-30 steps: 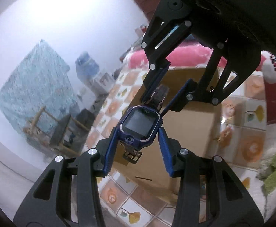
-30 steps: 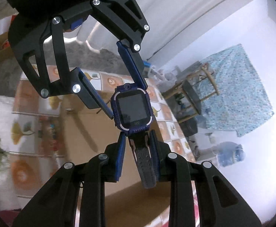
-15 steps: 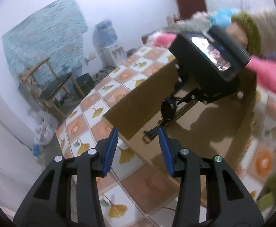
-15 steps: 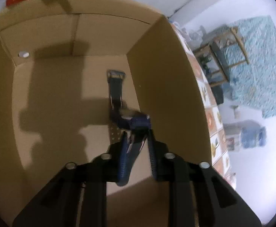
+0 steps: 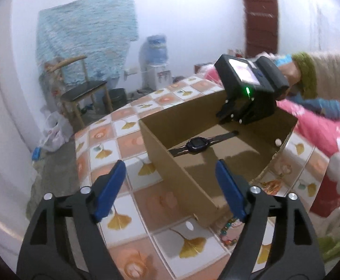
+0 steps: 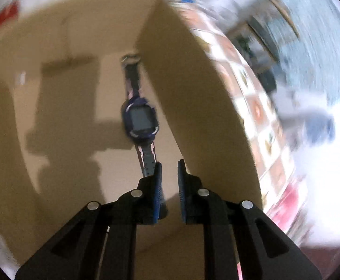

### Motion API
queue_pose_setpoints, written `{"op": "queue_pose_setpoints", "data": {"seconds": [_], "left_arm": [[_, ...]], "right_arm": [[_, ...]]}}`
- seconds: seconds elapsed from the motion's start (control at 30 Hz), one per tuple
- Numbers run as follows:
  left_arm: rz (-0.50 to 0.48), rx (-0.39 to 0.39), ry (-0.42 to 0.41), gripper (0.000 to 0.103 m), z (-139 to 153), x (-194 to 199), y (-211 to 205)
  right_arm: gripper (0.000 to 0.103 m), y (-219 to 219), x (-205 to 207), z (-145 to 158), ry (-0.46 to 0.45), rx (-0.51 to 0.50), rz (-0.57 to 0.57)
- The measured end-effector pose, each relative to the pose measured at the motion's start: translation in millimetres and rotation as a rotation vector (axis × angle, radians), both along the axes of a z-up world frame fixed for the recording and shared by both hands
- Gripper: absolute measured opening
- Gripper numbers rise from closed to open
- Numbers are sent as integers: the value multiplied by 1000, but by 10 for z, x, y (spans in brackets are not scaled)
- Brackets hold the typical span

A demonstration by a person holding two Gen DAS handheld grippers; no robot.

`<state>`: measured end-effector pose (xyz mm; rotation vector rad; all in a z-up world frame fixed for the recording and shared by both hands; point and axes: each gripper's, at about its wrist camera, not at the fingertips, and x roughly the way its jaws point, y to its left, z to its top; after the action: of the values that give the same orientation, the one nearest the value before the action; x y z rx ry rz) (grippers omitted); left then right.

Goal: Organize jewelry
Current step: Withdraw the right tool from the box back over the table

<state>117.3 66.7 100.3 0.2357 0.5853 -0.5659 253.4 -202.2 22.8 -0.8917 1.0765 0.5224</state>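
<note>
A dark blue smartwatch (image 5: pixel 198 143) lies flat on the floor of an open cardboard box (image 5: pixel 181 175); it also shows in the right wrist view (image 6: pixel 140 122), close to the box's right wall (image 6: pixel 193 93). My left gripper (image 5: pixel 170 186) is open and empty, held back from the near corner of the box. My right gripper (image 6: pixel 169 172) hangs above the far end of the box, jaws a narrow gap apart, empty, just behind the strap's near end. Its body shows in the left wrist view (image 5: pixel 247 93).
The box stands on a cloth with a tile and leaf pattern (image 5: pixel 123 140). A beaded bracelet (image 5: pixel 227 229) lies on the cloth at the box's near corner. A pink flowered blanket (image 5: pixel 333 144) is at the right. A chair (image 5: pixel 83 93) and water dispenser (image 5: pixel 154 65) stand beyond.
Both grippers held the watch in the air a second ago. The left one let go and drew back. The right one lowered the watch into the box, released it and is lifting away.
</note>
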Motion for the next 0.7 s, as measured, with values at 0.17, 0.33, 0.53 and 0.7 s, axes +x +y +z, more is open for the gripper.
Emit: {"op": "queue_pose_setpoints", "data": {"seconds": [0.17,0.33,0.53,0.7], "left_arm": [[155,-144,108,87,-200,-163,294],[306,-214,205,87,-534,-347,396],[386,-255,231,91,-766,-606,381],[366,-236,265,91,-884,-726,304]], "right_arm": [[38,-274,60,81,284,292,-420],[39,-345,226,-403,585,427,-746],[40,-136,252,-586,510,405,-815],[40,-73,220,-554,390,413,-858]]}}
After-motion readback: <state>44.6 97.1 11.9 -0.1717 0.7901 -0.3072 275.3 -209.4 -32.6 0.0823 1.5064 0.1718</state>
